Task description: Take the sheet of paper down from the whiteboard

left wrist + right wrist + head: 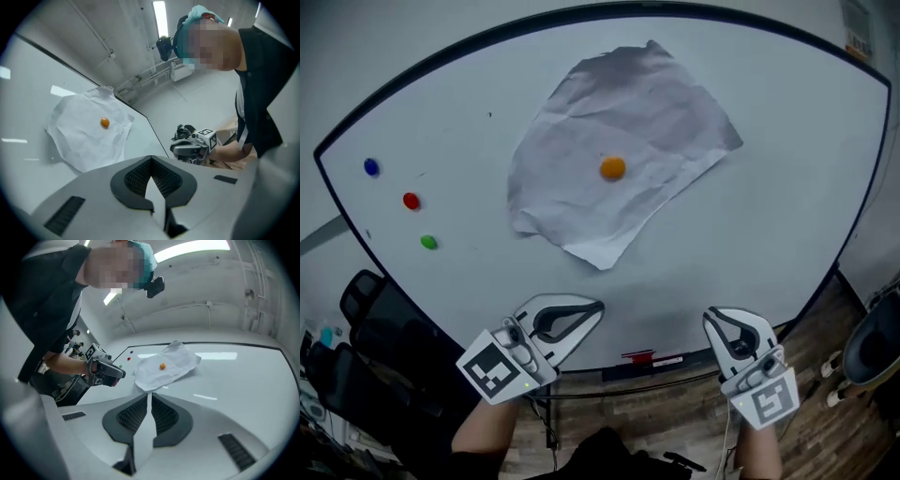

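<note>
A crumpled white sheet of paper (pixel 619 150) hangs on the whiteboard (pixel 787 178), pinned near its middle by an orange magnet (pixel 612 168). My left gripper (pixel 586 311) is shut and empty below the sheet, a little to its left, apart from the board. Lower right of the sheet, my right gripper (pixel 713 321) is also shut with nothing in it. The left gripper view has the paper (pixel 84 136) and magnet (pixel 105 123) beyond its closed jaws (pixel 151 160). From the right gripper (pixel 150 397), the paper (pixel 173 363) lies ahead, well out of reach.
Blue (pixel 371 167), red (pixel 411 201) and green (pixel 428 242) magnets sit at the board's left. A red marker (pixel 640 357) lies on the tray under the board. A black office chair (pixel 366 300) stands at the lower left, another chair (pixel 874 345) at the right on wood flooring.
</note>
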`<state>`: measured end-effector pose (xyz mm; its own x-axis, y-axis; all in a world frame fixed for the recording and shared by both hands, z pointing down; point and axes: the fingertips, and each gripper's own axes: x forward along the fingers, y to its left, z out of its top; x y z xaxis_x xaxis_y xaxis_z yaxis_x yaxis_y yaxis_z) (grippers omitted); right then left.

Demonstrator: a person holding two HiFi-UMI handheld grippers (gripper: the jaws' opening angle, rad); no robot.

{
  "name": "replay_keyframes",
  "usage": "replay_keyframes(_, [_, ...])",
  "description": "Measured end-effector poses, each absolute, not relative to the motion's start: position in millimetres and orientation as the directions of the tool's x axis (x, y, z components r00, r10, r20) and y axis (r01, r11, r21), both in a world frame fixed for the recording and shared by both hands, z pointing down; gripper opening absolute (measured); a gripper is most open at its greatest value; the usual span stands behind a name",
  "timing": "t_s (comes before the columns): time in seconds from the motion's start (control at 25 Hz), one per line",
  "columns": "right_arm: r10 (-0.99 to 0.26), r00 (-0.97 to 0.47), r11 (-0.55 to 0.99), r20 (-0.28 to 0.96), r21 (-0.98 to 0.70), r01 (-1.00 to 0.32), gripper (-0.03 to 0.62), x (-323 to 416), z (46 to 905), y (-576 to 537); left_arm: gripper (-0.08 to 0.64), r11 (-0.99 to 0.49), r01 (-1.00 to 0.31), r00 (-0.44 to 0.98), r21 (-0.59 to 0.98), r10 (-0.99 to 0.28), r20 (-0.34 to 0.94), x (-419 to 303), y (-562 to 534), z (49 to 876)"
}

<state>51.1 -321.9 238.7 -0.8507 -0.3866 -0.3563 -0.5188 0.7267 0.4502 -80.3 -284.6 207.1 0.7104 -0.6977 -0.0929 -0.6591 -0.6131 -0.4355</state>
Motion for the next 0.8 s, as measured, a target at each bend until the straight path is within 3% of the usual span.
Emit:
replay_keyframes(0.2, [-0.314, -0.893, 0.673, -0.322, 0.589, -0.448, 0.021, 40, 172, -335, 0.012, -0.480, -0.680, 0.634, -0.554, -0.764, -0.116, -84, -294, 155])
replay_keyframes(0.36, [-0.228, -0.900, 0.633, -0.372, 0.646, -0.428, 0.021, 37, 120, -329, 0.027, -0.310, -0.629, 0.556, -0.713, -0.820, -0.135, -86, -295, 117])
replay_keyframes(0.6, [-0.280, -0.890, 0.541, -0.359, 0.707, -0.455, 0.021, 41, 67, -337, 0.070, -0.090, -0.522, 0.468, -0.848, -0.861, -0.196, -72, -305, 71])
replay_keyframes(0.8, [-0.367, -0.861, 0.510, -0.353, 0.697, -0.504, 0.021, 51, 38, -353, 0.130, -0.023, -0.406, 0.399, -0.914, -0.904, -0.155, -64, -336, 65])
